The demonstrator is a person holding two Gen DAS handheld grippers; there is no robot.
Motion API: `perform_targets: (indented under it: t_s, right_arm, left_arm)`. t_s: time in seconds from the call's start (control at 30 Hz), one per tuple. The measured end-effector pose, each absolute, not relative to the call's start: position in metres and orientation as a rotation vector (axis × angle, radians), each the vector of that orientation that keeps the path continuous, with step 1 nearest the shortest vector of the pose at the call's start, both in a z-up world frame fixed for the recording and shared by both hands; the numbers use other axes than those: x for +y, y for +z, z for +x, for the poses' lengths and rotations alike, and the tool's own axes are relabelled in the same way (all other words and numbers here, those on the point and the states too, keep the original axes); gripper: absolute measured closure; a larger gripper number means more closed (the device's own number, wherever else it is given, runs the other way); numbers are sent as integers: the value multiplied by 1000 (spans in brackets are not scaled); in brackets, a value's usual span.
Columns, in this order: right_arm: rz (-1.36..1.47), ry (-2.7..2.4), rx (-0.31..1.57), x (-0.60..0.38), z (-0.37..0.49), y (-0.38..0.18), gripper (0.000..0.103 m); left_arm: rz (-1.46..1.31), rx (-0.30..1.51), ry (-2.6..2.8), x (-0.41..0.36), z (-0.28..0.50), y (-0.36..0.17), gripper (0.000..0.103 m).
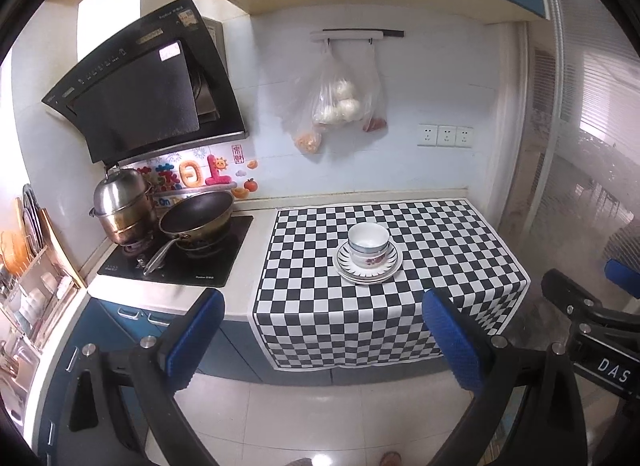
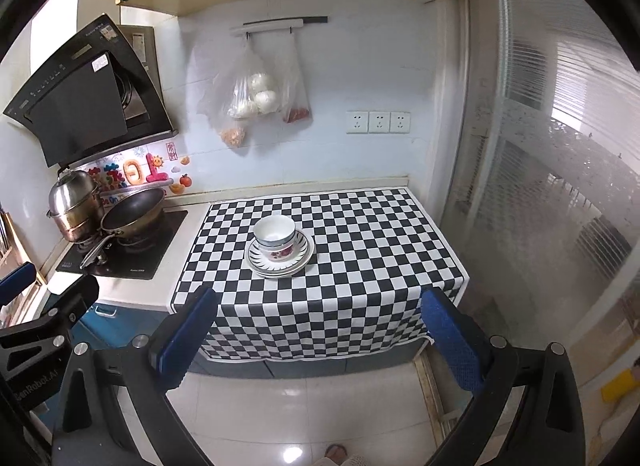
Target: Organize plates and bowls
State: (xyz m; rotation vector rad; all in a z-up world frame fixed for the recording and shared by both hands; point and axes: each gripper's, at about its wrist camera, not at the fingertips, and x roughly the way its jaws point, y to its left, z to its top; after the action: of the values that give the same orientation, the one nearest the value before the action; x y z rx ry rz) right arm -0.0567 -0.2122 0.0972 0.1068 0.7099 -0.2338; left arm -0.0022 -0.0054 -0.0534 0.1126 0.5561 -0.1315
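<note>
A checkered cloth point(image 1: 400, 306) covers the counter point(image 1: 248, 266), bearing stacked plates point(image 1: 368, 272).

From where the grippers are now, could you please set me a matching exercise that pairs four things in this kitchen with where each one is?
Things:
1. bowls
2. plates
3. pan
4. bags

Places:
A. on the stove, beside the steamer pot
B. hanging from the wall rail
C. stacked on top of the plates
D. lying directly on the checked cloth

Pairs: 1-C, 2-D, 3-A, 4-B
</note>
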Motion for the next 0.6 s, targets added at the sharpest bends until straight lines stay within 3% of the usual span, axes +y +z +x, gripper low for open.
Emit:
perform_targets:
  t_s: [0.6]
  right_arm:
    - [89, -227, 698, -220, -79, 111, 0]
  left_arm:
    - [94, 526, -104, -5, -29, -48, 2]
